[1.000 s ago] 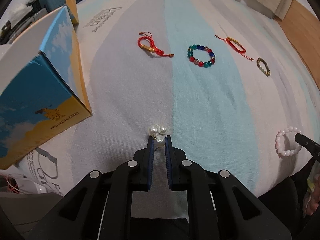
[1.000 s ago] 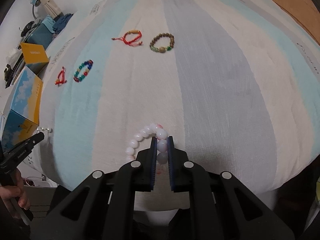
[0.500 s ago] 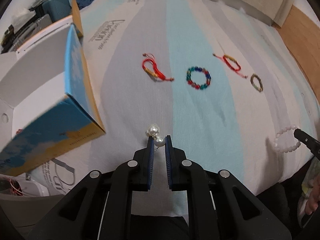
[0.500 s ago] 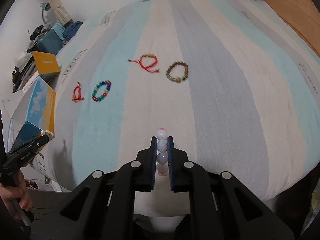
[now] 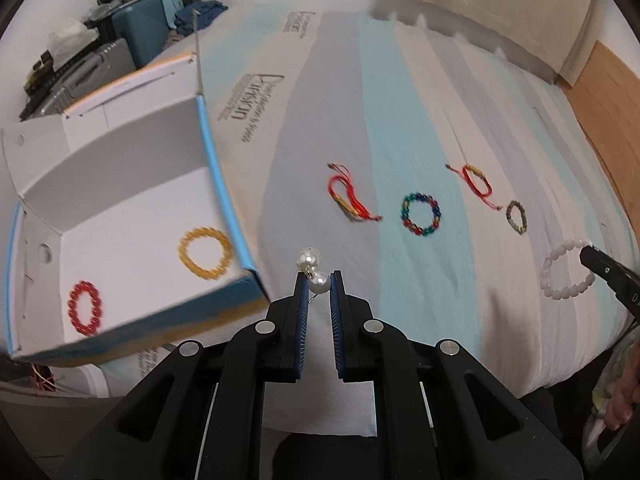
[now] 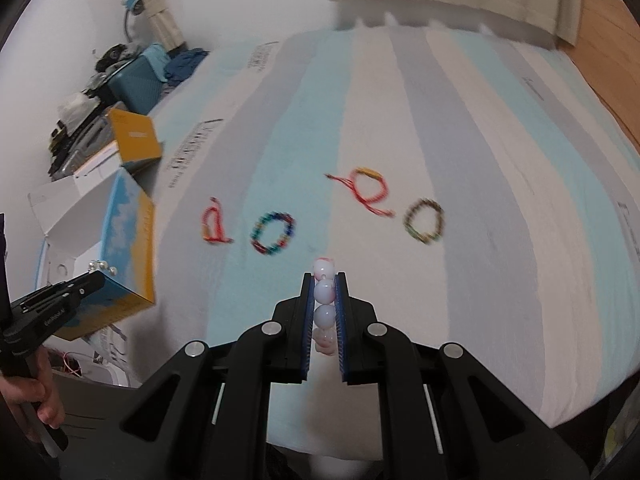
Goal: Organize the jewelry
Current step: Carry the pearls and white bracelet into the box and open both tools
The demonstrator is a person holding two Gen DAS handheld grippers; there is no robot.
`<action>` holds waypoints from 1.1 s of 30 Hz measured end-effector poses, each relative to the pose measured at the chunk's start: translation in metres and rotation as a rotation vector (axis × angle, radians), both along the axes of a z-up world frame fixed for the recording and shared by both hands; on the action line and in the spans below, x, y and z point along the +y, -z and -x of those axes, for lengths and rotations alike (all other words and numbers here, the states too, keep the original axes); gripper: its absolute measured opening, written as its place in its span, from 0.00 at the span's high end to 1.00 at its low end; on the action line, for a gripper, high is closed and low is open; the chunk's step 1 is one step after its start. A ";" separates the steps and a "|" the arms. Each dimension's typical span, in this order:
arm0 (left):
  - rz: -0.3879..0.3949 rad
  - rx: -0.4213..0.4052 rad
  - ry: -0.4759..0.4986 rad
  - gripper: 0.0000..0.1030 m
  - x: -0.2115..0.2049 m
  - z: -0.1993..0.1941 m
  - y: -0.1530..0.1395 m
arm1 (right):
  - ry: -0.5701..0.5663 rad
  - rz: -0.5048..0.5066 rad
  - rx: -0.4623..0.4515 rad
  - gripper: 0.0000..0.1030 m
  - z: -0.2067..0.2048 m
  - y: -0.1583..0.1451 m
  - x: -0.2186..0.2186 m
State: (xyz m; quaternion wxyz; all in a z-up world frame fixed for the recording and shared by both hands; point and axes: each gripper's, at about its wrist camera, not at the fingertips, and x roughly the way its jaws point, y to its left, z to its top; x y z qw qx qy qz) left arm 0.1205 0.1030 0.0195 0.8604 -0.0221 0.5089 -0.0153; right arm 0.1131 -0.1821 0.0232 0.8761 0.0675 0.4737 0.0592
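On striped bedsheet, four bracelets.

You will find one printed logo on the bed sheet, just beyond the open box; its script is too distorted to read reliably. The other sheet prints are blurred, illegible.

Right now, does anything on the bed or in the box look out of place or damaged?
Nothing looks damaged or spilled. Four bracelets lie in a loose row on the striped bedsheet, and the open white cardboard box holds a yellow bead bracelet and a red bead bracelet, both lying flat. The box only looks tilted through the fisheye lens.
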 end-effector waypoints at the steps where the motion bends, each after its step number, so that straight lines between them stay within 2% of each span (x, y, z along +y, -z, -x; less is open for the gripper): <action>1: 0.000 -0.004 -0.005 0.90 0.004 0.000 -0.004 | -0.013 0.003 -0.007 0.91 -0.003 -0.005 0.009; 11: -0.014 -0.046 -0.087 0.90 0.060 -0.001 -0.041 | -0.138 0.007 -0.054 0.91 -0.027 -0.039 0.101; 18: -0.045 -0.072 -0.168 0.90 0.116 0.005 -0.058 | -0.245 0.015 -0.078 0.91 -0.036 -0.055 0.177; 25: -0.041 -0.067 -0.253 0.90 0.174 0.016 -0.058 | -0.343 0.011 -0.103 0.91 -0.035 -0.066 0.257; 33: -0.034 -0.041 -0.305 0.90 0.222 0.026 -0.044 | -0.421 0.025 -0.075 0.91 -0.034 -0.052 0.327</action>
